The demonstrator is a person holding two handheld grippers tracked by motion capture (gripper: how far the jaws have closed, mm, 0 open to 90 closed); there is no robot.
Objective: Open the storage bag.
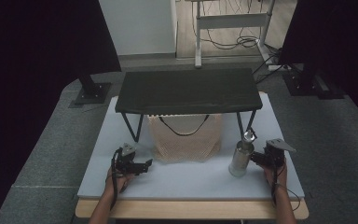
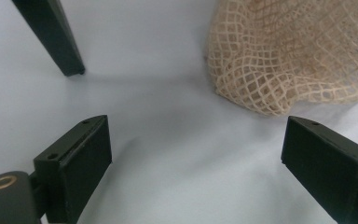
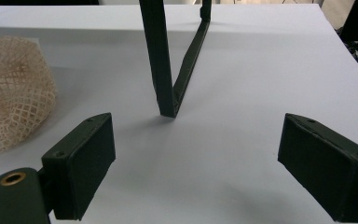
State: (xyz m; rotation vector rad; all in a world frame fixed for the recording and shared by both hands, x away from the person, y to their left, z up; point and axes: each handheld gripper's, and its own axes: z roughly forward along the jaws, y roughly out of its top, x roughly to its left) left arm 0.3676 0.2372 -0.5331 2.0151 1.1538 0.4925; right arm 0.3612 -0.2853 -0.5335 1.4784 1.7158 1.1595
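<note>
High view has the right gripper point(image 1: 259, 158) just beside the metal bottle point(image 1: 240, 157), left gripper view shows the left gripper point(image 2: 196, 158) wide open and empty near the mesh bag point(image 2: 298, 51), and right gripper view shows open jaws holding nothing, so I'd square up on the bottle before squeezing.

The high view is dim with black corners; both gripper views are brighter, sharp, with soft shadows on the pale mat point(image 2: 168, 154)
</note>
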